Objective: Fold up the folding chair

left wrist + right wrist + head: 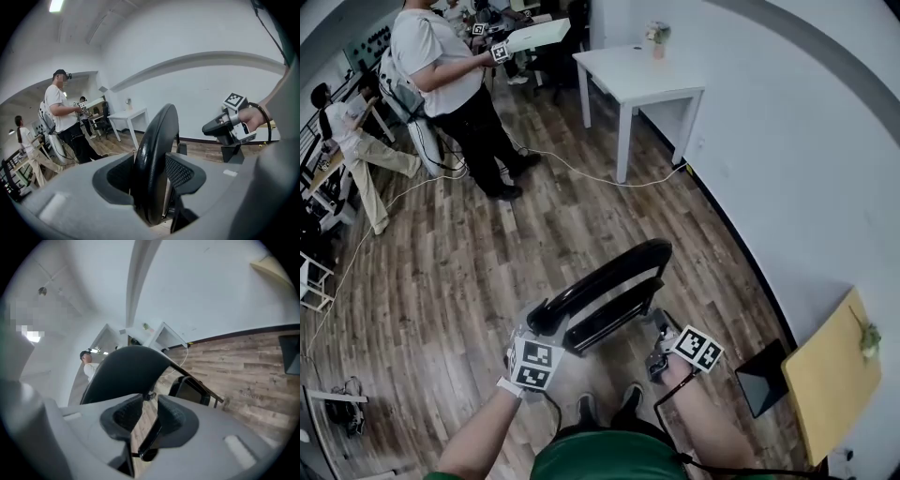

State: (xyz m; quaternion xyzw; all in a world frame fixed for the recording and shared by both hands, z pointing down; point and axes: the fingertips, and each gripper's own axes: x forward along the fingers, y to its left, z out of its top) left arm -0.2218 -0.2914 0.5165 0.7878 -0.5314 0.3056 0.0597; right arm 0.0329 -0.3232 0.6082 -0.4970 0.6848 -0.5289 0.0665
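Black chair [609, 286] with curved back stands on the floor [487, 262], lower centre. Left claw [149, 176] clamps its back rim. Right claw [146, 411] is slightly open and empty; only the left gripper view shows it off the chair.

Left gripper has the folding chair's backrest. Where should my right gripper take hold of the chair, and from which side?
Probably the thin frame tube below the backrest, approached from the person's right, the right gripper straddling it with its jaws. The tube is slim enough for the jaws and lines up with their gap, seemingly untouched. The left gripper clamps the backrest's opposite end.
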